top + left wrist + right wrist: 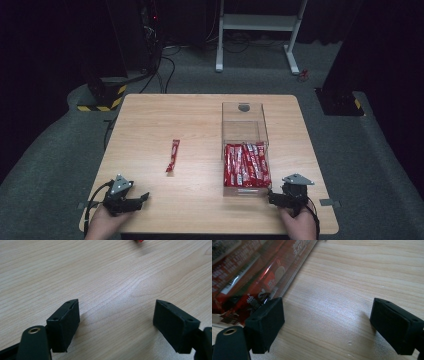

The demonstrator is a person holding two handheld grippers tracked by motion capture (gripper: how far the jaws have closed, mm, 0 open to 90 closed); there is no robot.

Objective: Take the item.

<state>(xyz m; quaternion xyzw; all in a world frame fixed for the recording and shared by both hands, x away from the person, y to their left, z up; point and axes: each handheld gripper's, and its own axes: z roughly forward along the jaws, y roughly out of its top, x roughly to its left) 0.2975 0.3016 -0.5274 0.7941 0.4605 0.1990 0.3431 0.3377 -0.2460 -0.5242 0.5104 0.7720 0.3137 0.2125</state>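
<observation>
A single red stick packet (173, 155) lies on the wooden table (200, 115), left of centre. A clear plastic box (244, 125) stands right of centre, and several red stick packets (246, 165) lie in its near end. My left gripper (141, 199) rests low at the near left corner, open, with bare wood between its pads (116, 315); a red tip of the loose packet (139, 241) shows far ahead. My right gripper (271, 196) sits at the near right, open and empty (327, 315), its left pad (268, 320) close beside the box wall (287, 282).
Beyond the table's far edge are a white frame stand (257, 30), floor cables (160, 70) and a yellow-and-black striped base (102, 97). A black base (340, 102) stands on the floor at the right.
</observation>
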